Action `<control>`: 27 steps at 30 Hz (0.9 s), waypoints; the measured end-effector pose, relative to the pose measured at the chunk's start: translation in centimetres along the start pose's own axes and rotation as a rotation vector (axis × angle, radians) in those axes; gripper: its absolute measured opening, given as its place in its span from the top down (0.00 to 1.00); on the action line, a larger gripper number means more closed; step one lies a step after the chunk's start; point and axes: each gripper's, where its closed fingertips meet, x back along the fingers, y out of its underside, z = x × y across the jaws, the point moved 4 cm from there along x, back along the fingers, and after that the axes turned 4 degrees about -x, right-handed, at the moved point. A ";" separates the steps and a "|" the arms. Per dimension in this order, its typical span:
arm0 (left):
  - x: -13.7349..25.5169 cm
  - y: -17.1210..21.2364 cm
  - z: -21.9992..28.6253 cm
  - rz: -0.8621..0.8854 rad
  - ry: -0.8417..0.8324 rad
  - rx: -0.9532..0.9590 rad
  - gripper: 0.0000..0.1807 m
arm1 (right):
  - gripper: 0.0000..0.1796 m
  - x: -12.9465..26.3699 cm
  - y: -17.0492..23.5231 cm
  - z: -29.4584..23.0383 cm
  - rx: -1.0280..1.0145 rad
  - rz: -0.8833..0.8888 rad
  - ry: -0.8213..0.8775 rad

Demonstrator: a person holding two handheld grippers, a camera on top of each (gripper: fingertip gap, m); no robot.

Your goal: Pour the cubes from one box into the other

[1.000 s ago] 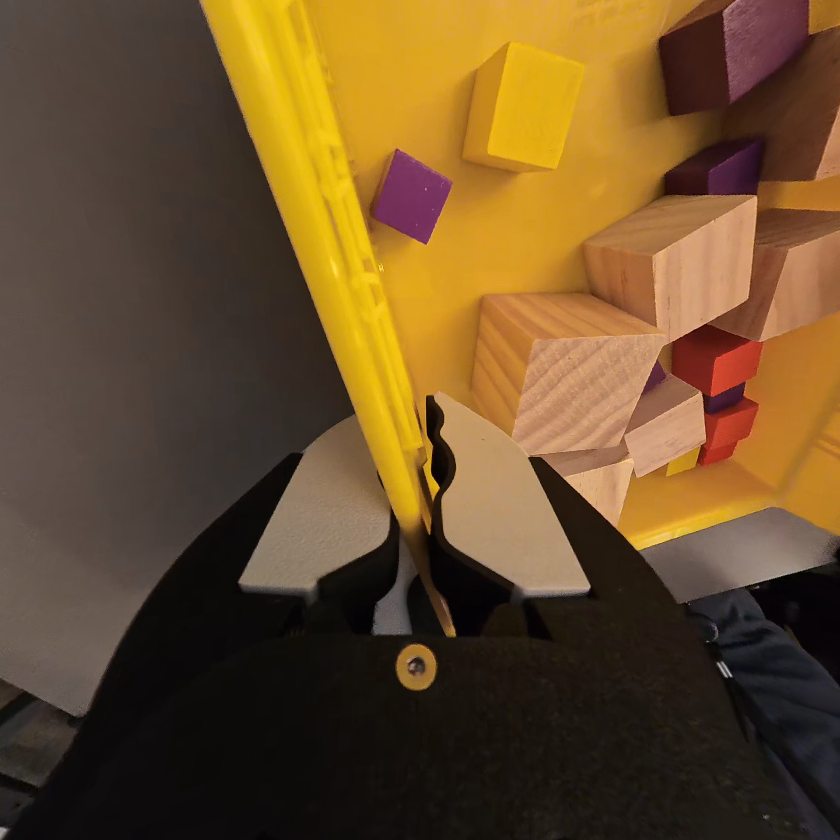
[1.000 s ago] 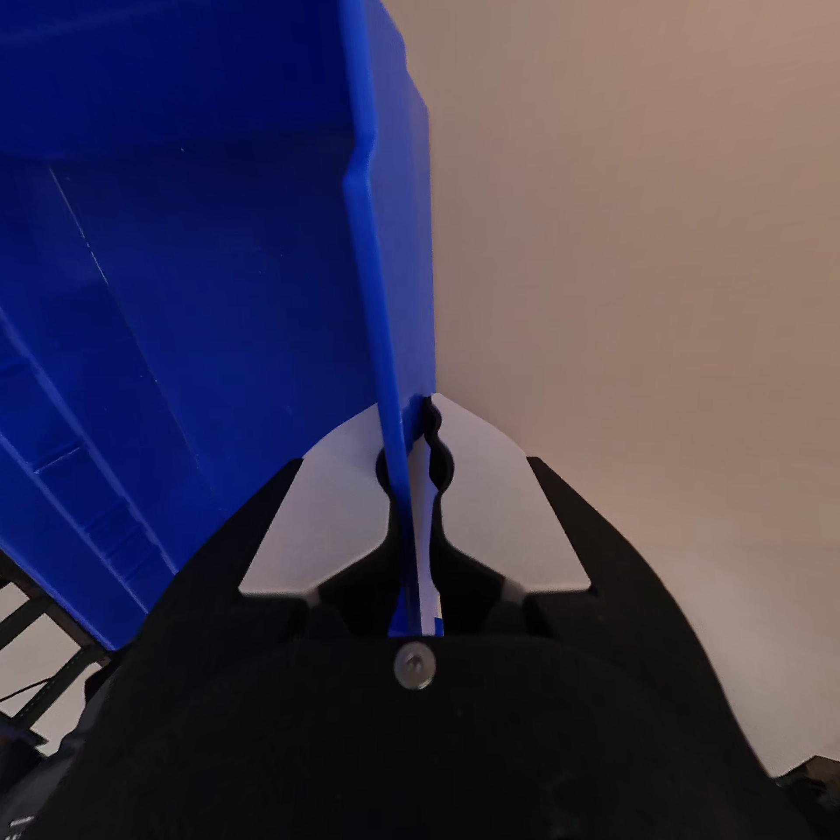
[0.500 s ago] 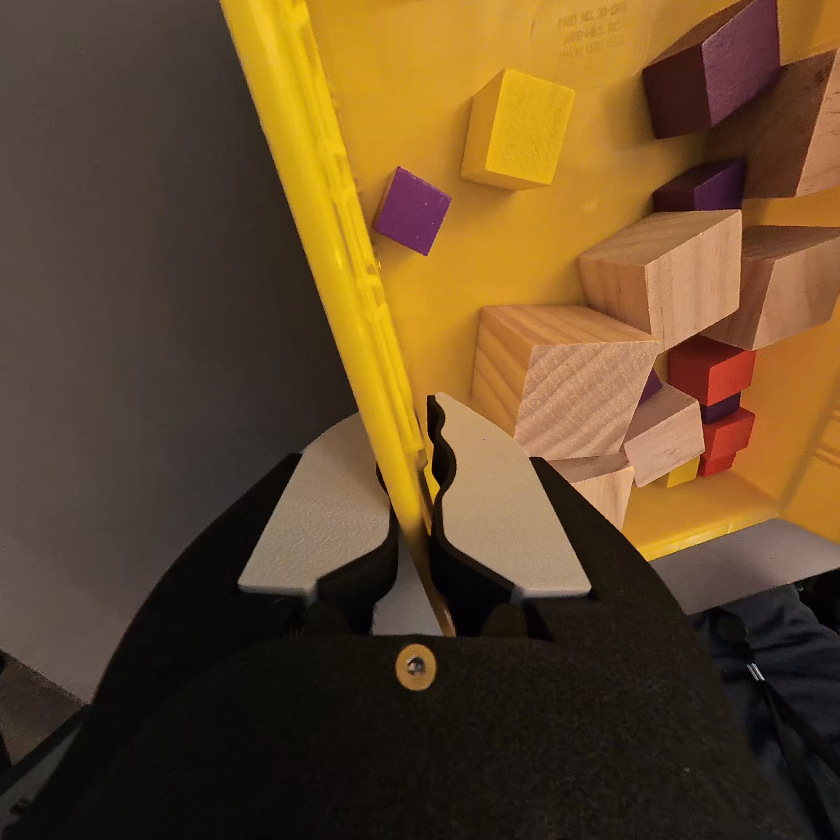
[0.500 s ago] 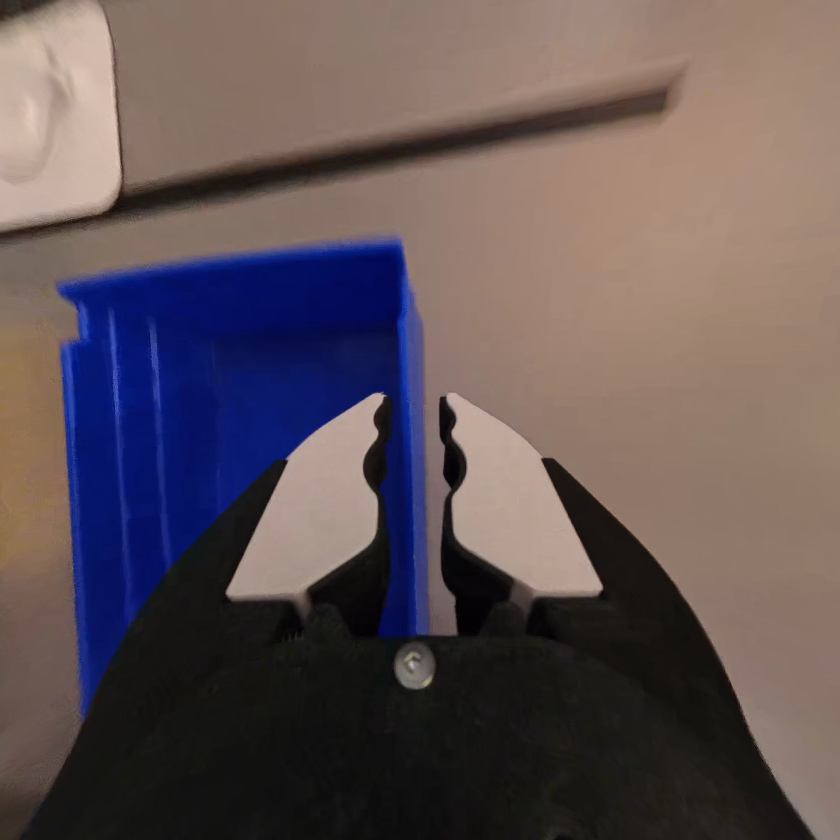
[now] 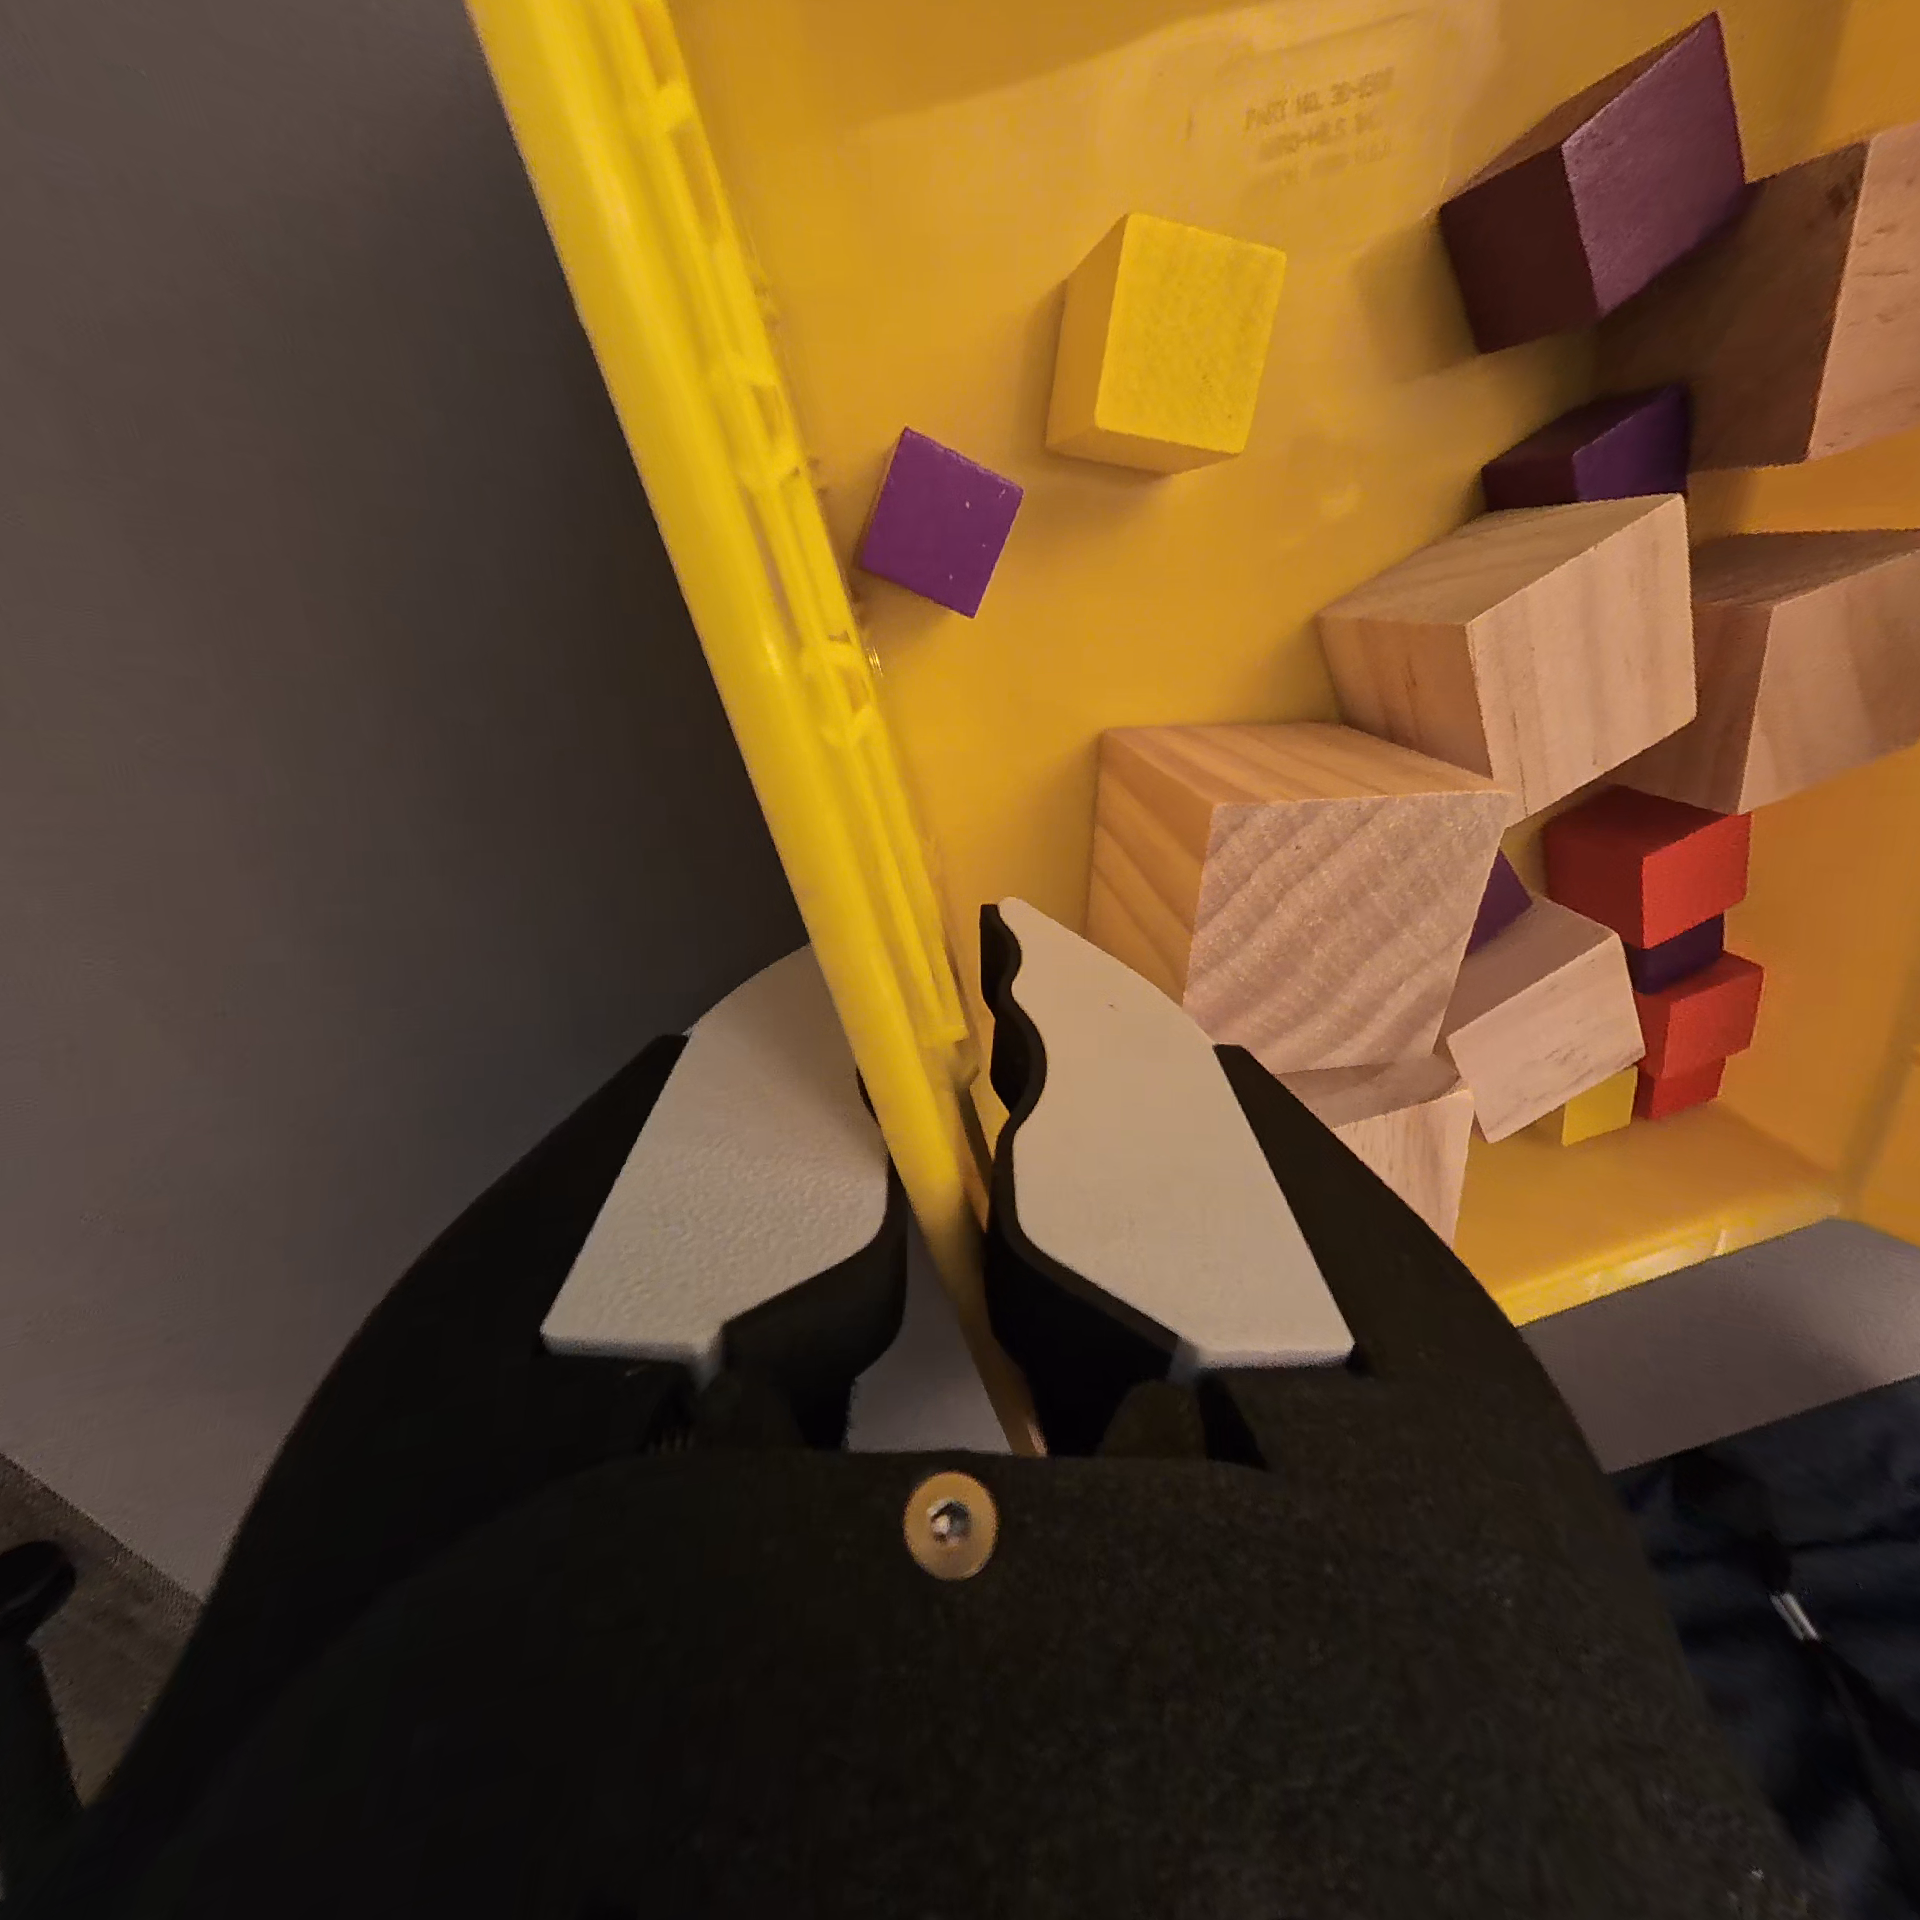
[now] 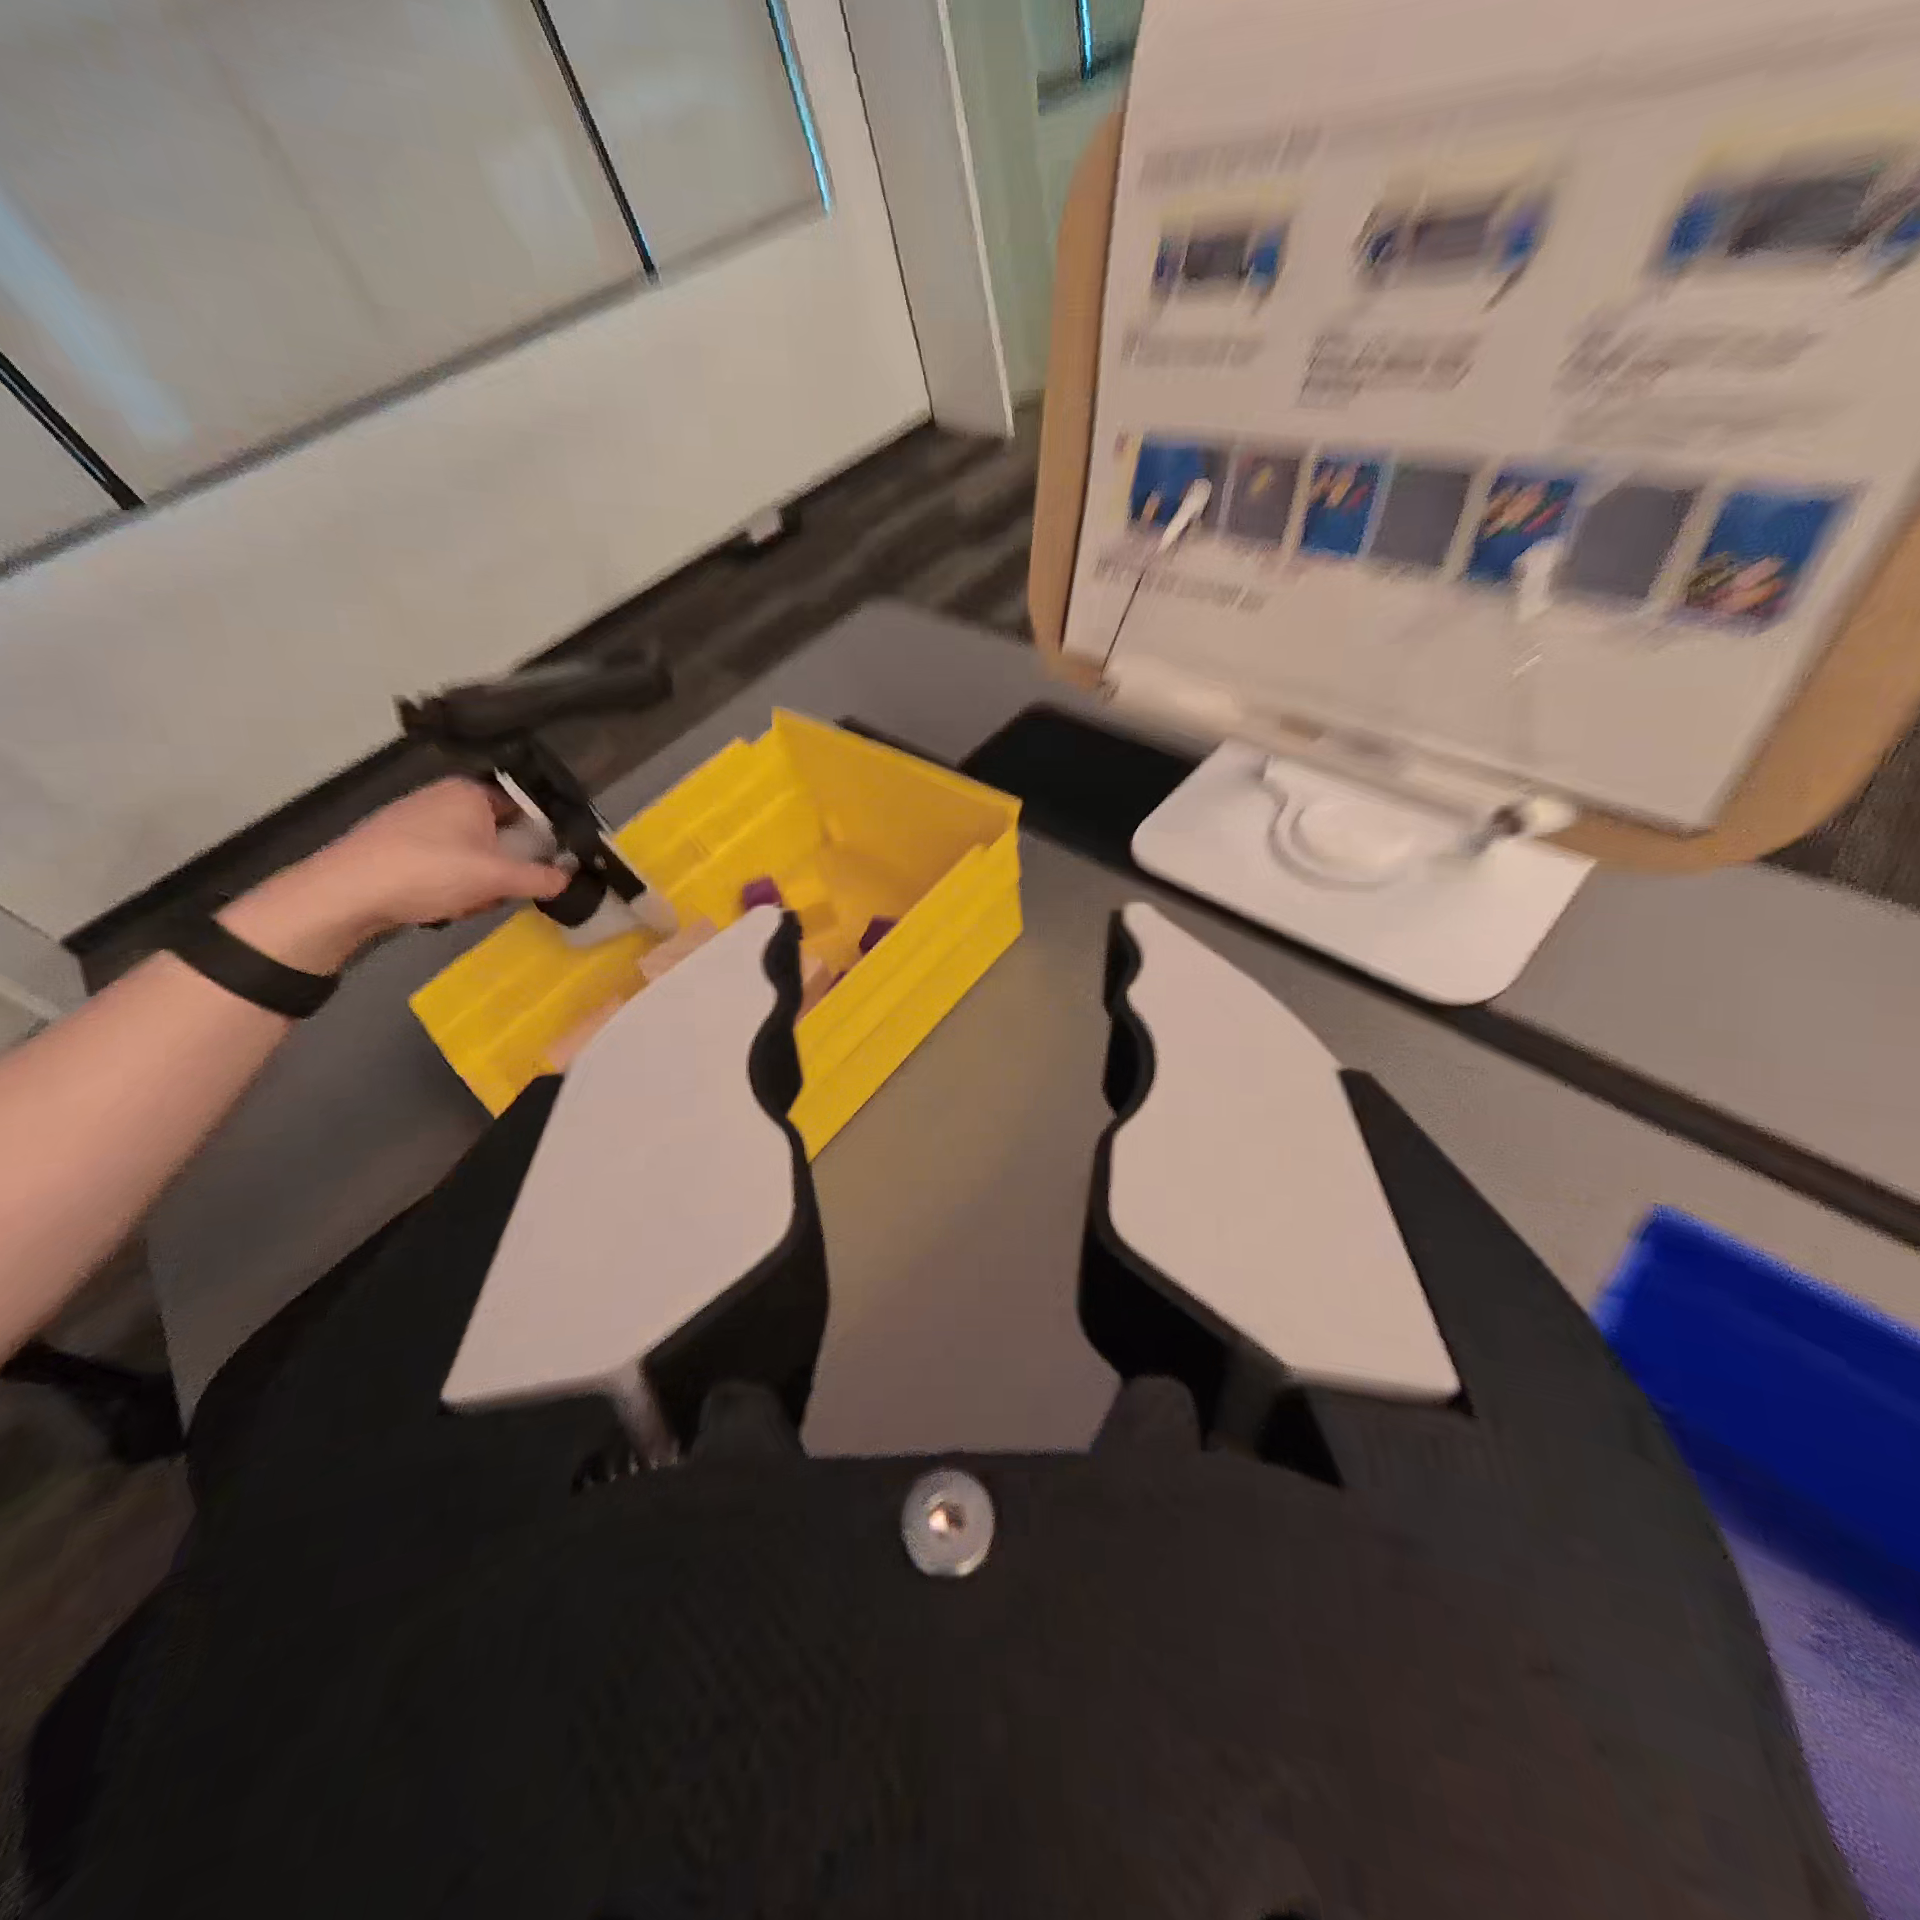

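Note:
My left gripper (image 5: 940, 997) is shut on the side wall of the yellow box (image 5: 727, 436). Inside lie several cubes: large plain wooden ones (image 5: 1299, 883), a yellow one (image 5: 1164, 343), purple ones (image 5: 940, 520) and small red ones (image 5: 1652, 868). In the right wrist view the yellow box (image 6: 914, 914) stands on the grey table, with the left gripper (image 6: 613, 904) and a hand at its left wall. My right gripper (image 6: 951, 920) is open and empty above the table. The blue box (image 6: 1766, 1382) shows at the lower right edge, apart from the gripper.
A white stand (image 6: 1340, 883) bearing a picture board (image 6: 1486, 395) sits on the table behind the yellow box. A black mat (image 6: 1070, 769) lies beside it. The grey table (image 6: 1351, 1070) runs between the two boxes. White wall panels stand at the back left.
My right gripper has let go of the blue box wall, opened wide and swung away from it toward the yellow box. My left gripper still clamps the yellow box wall.

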 end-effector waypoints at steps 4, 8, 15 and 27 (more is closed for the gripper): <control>0.0 0.0 0.0 0.012 -0.011 0.007 0.94 | 0.63 -10.3 4.8 -2.3 -0.077 -0.241 0.043; -0.1 0.0 0.0 0.024 -0.013 0.012 0.94 | 0.63 -17.2 8.6 -3.4 -0.162 -0.469 0.096; -0.1 -0.1 0.0 0.026 -0.018 0.004 0.94 | 0.67 -21.4 13.5 -3.4 -0.286 -0.849 0.332; -0.7 0.0 0.1 0.018 0.009 0.032 0.94 | 0.96 -22.8 16.8 -3.4 -0.308 -0.991 0.430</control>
